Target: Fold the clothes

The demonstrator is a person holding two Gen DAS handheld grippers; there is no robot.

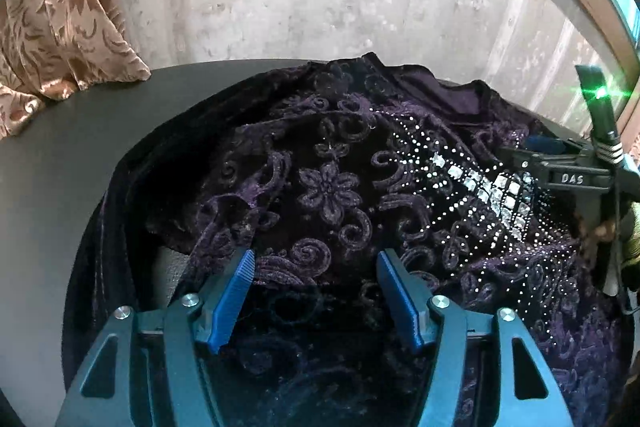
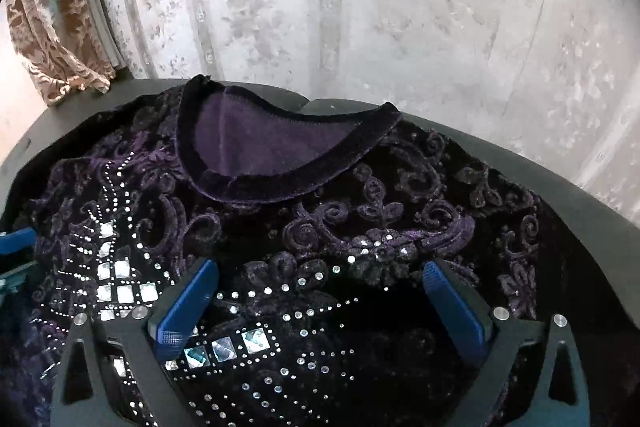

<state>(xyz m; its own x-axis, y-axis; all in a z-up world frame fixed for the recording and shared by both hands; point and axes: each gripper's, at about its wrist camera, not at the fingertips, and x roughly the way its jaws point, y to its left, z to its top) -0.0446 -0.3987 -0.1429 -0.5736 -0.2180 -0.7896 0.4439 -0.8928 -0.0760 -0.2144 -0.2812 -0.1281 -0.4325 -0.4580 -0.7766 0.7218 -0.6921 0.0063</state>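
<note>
A dark purple velvet top (image 1: 332, 187) with raised floral swirls and rhinestone trim (image 1: 496, 195) lies on a dark table (image 1: 72, 155). My left gripper (image 1: 316, 263) is open just above its left part, holding nothing. In the right wrist view the same top (image 2: 360, 227) shows its round neckline (image 2: 280, 147) facing away. My right gripper (image 2: 320, 275) is open over the rhinestone front, holding nothing. The right gripper's body also shows in the left wrist view (image 1: 568, 175) at the right edge.
A beige patterned curtain (image 1: 60, 27) hangs at the far left and rests on the table corner. A pale lace curtain (image 2: 400, 7) covers the window behind the table. The table's far edge (image 2: 480, 131) runs just beyond the neckline.
</note>
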